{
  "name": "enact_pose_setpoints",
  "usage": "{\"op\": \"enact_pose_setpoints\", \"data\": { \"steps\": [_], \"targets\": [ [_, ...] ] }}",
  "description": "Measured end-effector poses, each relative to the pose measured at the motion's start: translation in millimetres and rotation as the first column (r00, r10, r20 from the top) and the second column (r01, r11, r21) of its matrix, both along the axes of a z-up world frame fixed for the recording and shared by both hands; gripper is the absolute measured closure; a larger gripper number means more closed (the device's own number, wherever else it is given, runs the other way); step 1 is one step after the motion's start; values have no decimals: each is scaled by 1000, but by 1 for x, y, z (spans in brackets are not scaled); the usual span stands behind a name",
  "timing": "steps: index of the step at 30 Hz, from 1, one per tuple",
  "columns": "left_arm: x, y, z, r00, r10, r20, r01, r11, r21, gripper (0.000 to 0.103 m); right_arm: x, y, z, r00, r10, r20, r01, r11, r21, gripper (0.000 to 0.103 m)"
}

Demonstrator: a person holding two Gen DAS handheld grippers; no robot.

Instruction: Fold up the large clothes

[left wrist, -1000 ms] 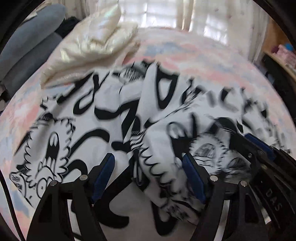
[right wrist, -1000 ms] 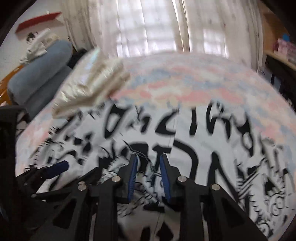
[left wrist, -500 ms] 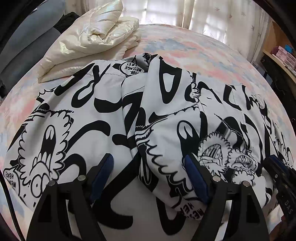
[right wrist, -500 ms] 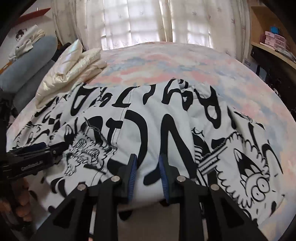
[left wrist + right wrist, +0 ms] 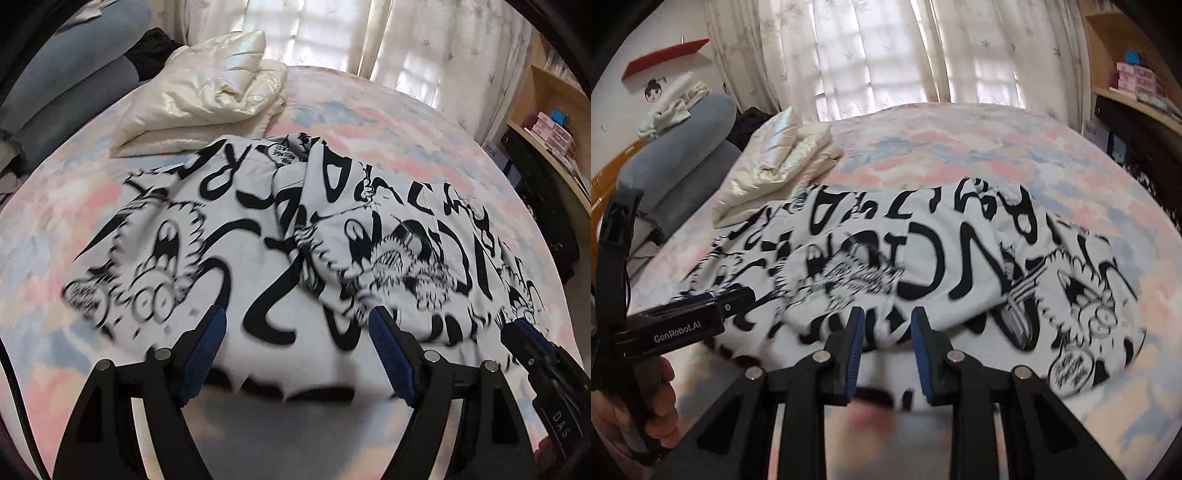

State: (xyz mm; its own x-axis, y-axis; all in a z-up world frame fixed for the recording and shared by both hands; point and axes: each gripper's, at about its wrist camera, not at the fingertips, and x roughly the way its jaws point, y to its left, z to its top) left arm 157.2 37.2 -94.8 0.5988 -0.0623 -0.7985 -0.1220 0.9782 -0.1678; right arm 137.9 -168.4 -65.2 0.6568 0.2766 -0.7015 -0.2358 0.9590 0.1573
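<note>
A large white garment (image 5: 258,240) with black cartoon and letter print lies spread and rumpled across the bed, also in the right wrist view (image 5: 960,258). My left gripper (image 5: 295,317) hovers over the garment's near hem with its jaws wide open and nothing in them. My right gripper (image 5: 886,314) hangs over the same hem further right. Its blue pads stand a narrow gap apart, and the cloth shows behind the gap without being pinched. Each gripper shows in the other's view: the right gripper (image 5: 532,350) at lower right, the left gripper (image 5: 713,306) at left, held by a hand (image 5: 646,406).
The bed sheet (image 5: 369,122) is pastel pink and blue. A folded cream puffy jacket (image 5: 214,99) lies at the far left of the bed, just beyond the garment. Grey-blue cushions (image 5: 683,147) stand left of the bed. A wooden shelf (image 5: 1137,81) with boxes is at right, with curtains behind.
Both grippers have drawn back from the garment and risen, so its near hem has come into view. The jaws look unchanged. The garment lies where it was.
</note>
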Motion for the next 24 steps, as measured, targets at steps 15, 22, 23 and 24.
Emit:
{"op": "enact_pose_setpoints", "data": {
  "steps": [15, 22, 23, 24],
  "targets": [
    [-66, 76, -41, 980, 118, -161, -149, 970, -193, 24, -26, 24, 5, 998, 31, -54, -30, 999, 17, 77],
    [-60, 83, -52, 982, 124, -142, -156, 957, -245, 23, -19, 46, -5, 993, 70, -93, -69, 997, 17, 77],
    [-57, 84, -54, 982, 125, -140, -157, 955, -251, 22, -18, 49, -7, 992, 77, -99, -76, 997, 15, 77],
    [-55, 84, -57, 982, 129, -136, -160, 953, -255, 22, -18, 51, -8, 992, 79, -102, -79, 997, 13, 77]
  ]
}}
